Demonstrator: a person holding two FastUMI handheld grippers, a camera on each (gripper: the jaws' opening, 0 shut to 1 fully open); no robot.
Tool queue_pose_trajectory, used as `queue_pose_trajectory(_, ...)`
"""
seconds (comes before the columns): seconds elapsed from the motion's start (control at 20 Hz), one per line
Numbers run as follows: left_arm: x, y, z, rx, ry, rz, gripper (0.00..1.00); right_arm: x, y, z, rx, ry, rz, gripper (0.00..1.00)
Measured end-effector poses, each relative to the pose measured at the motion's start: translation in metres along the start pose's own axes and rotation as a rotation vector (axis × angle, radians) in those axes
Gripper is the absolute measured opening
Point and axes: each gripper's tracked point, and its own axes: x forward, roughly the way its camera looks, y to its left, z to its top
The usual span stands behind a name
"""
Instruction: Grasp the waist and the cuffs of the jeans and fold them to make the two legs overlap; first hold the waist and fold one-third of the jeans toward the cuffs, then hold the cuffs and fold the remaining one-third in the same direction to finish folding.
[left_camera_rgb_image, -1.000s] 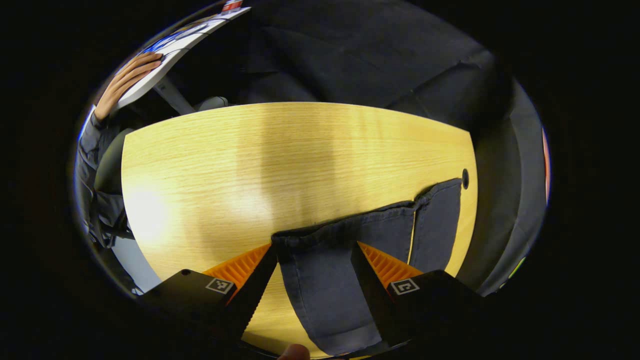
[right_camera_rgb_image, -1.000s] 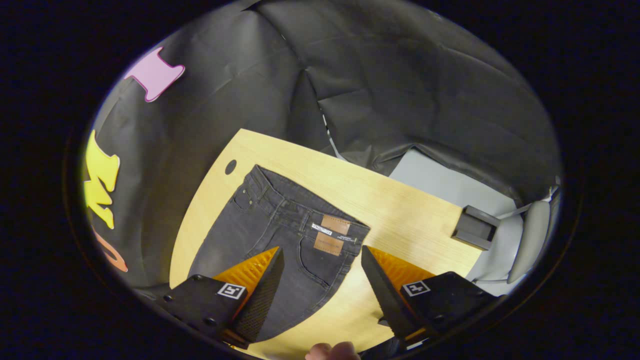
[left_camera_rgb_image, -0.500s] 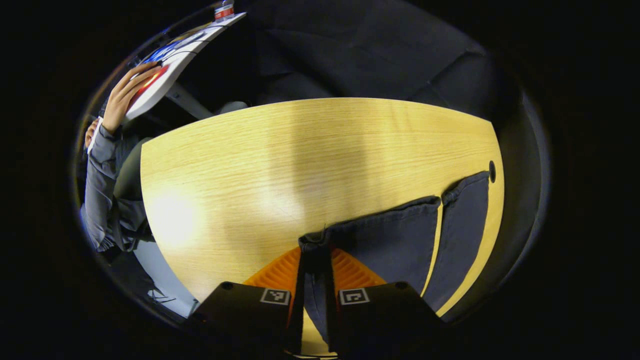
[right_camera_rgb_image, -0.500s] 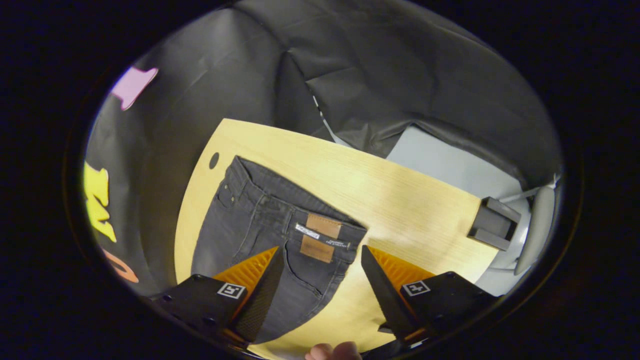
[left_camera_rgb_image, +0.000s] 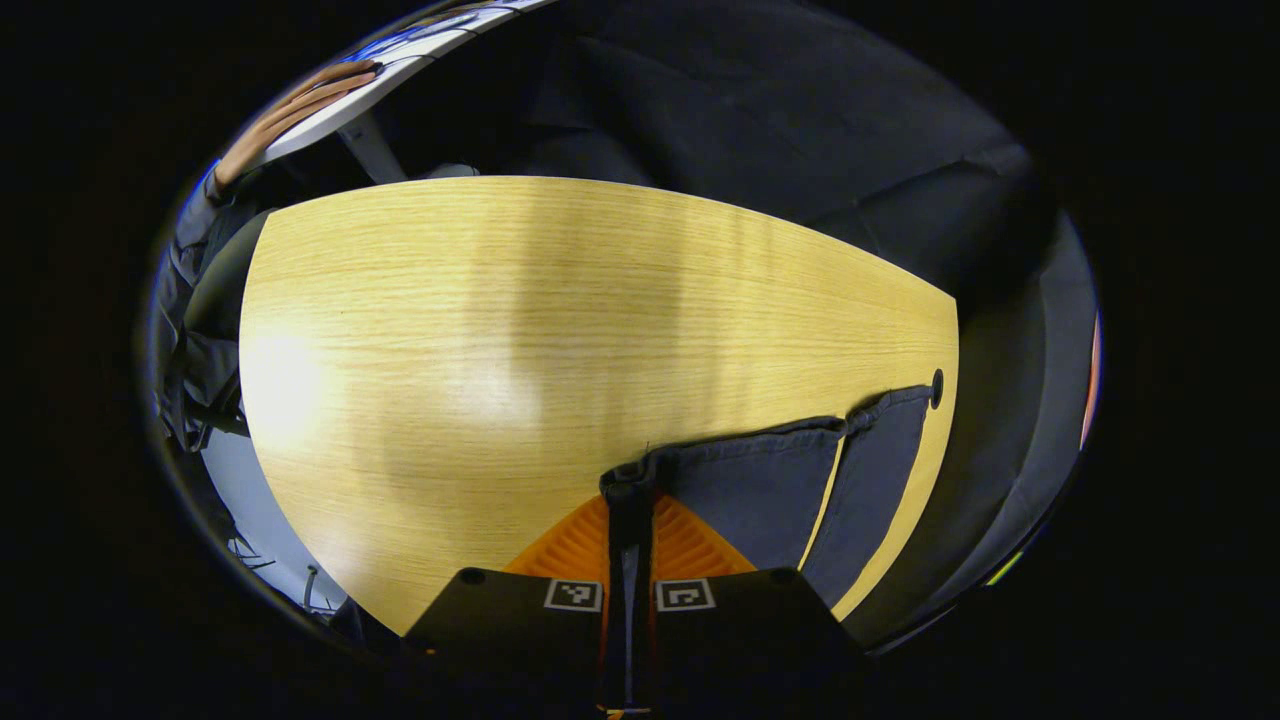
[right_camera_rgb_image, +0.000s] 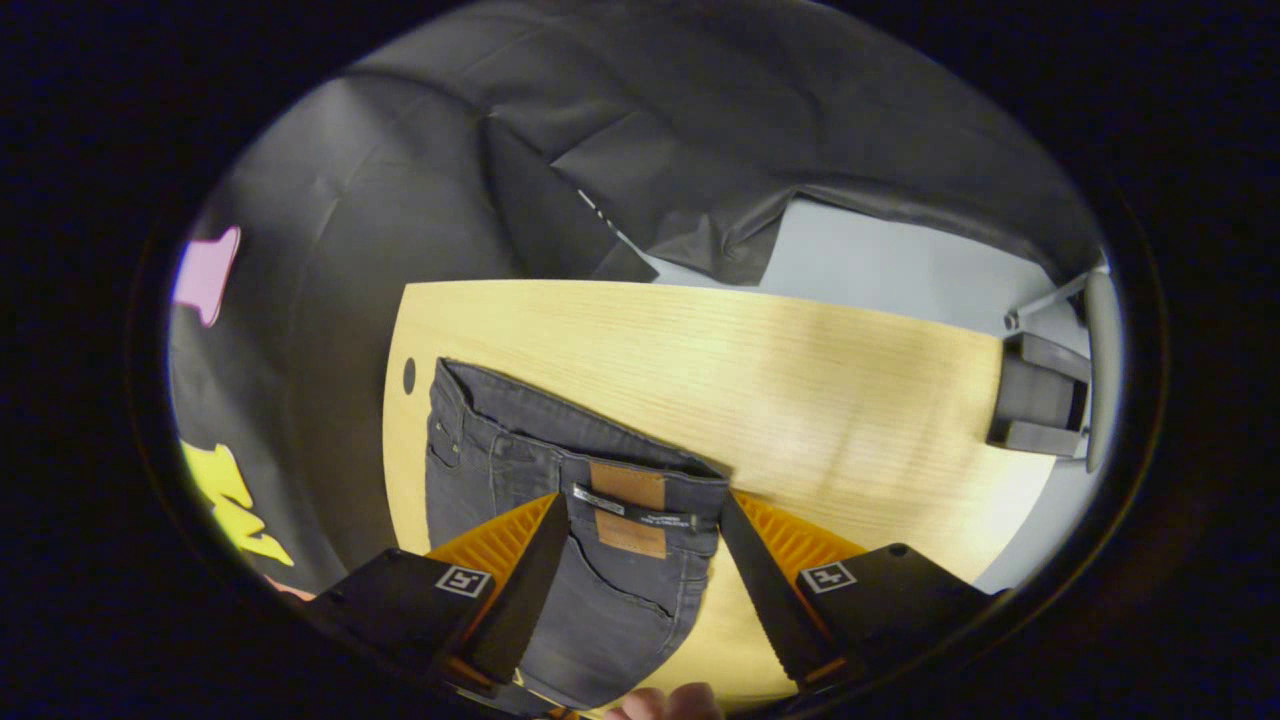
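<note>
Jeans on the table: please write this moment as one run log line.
left gripper: shut on jeans cuff | right gripper: open, straddling waist | jeans: flat on table

The patch (right_camera_rgb_image: 627, 509) on the jeans (right_camera_rgb_image: 600, 590) bears no legible text.

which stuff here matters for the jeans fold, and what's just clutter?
For the job:
- jeans, flat on the table
- cuff, pinched in the left gripper
- waist, with the open right gripper straddling its corner

Just lying about:
- black box past the table's far end
- bystander's hand on a white board
</note>
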Motion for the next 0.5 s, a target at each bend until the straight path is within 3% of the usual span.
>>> queue_pose_trajectory(0.1,0.000,-0.001,-0.001,0.012,0.000,0.006,0.06,0.004,-0.013,-0.002,-0.062,-0.003,-0.095,0.92)
queue_pose_trajectory(0.25,0.000,-0.001,0.000,0.020,-0.003,-0.001,0.06,0.007,-0.022,0.002,-0.004,-0.027,-0.187,0.51)
queue_pose_trajectory(0.5,0.000,-0.002,0.000,0.004,-0.001,-0.037,0.06,0.010,-0.013,0.000,0.060,0.010,-0.118,0.11)
